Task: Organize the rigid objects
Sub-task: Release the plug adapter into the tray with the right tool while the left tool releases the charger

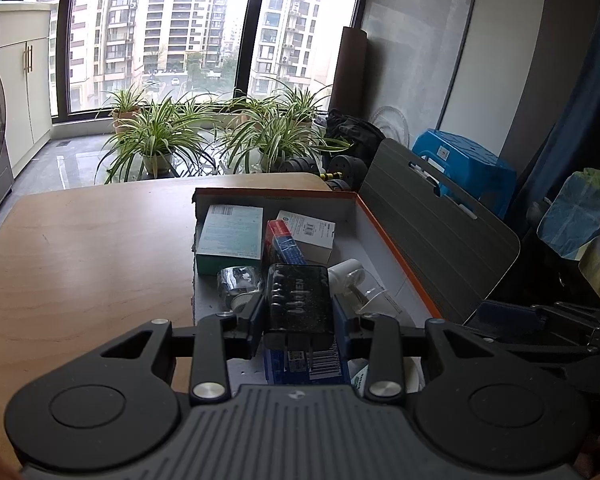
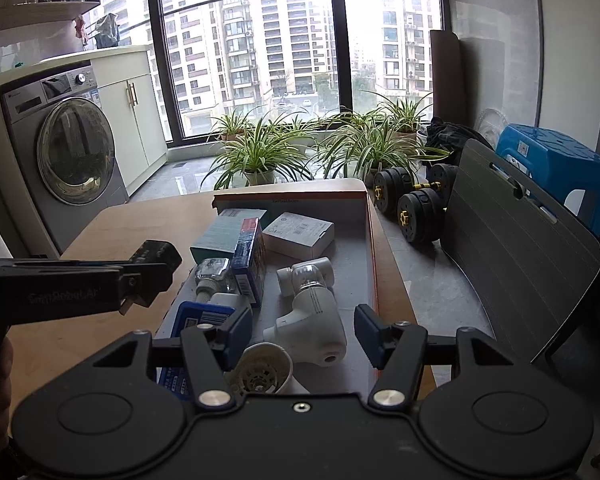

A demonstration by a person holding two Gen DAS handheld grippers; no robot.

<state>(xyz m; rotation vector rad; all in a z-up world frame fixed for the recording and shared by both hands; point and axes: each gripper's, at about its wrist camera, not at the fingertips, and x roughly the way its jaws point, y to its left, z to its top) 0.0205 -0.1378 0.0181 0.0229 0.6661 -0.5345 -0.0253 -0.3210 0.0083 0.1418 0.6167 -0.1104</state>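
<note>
My left gripper [image 1: 299,312] is shut on a black plug adapter [image 1: 299,300] and holds it above the near left part of an orange-edged box [image 1: 396,240]. In the right wrist view the left gripper [image 2: 140,280] comes in from the left with the adapter [image 2: 156,254] over the box's left edge. My right gripper [image 2: 302,330] is open and empty above the box's near end. Below it lie a white device [image 2: 312,320] and a white round part [image 2: 260,370].
The box [image 2: 370,248] also holds a teal carton [image 1: 230,236], a white carton [image 1: 308,234], a red-and-blue carton [image 1: 282,244], a glassy fitting [image 1: 238,280] and a blue packet [image 2: 198,318]. It stands on a wooden table [image 1: 80,260]. A grey chair back [image 2: 516,248] is at right.
</note>
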